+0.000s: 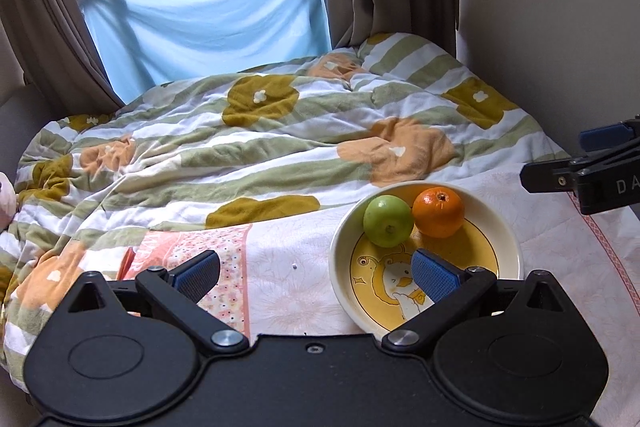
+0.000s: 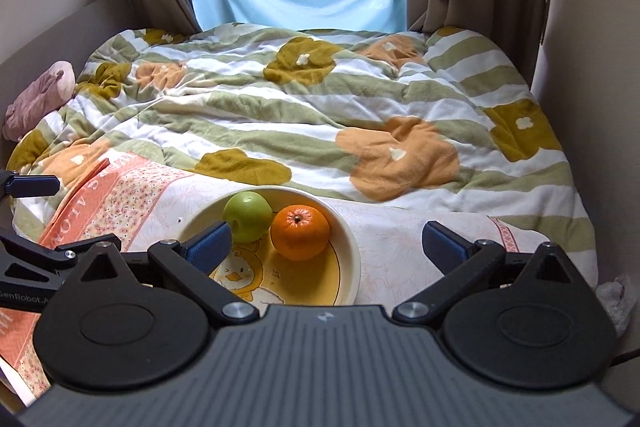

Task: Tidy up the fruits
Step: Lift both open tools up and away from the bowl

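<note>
A green apple (image 1: 388, 221) (image 2: 247, 216) and an orange (image 1: 438, 211) (image 2: 300, 231) lie side by side in a cream bowl (image 1: 344, 239) (image 2: 352, 247) with a yellow duck picture, which sits on a pink-white cloth on the bed. My left gripper (image 1: 316, 273) is open and empty, raised above the bowl's near left side. My right gripper (image 2: 327, 247) is open wide and empty, above and behind the bowl's near right side. Each gripper's edge shows in the other's view.
A rumpled flowered quilt (image 1: 240, 147) (image 2: 320, 99) covers the bed beyond the bowl. A pink plush toy (image 2: 40, 99) lies at the far left. Curtains and a blue sheet (image 1: 208, 27) hang over the window. A wall stands close on the right.
</note>
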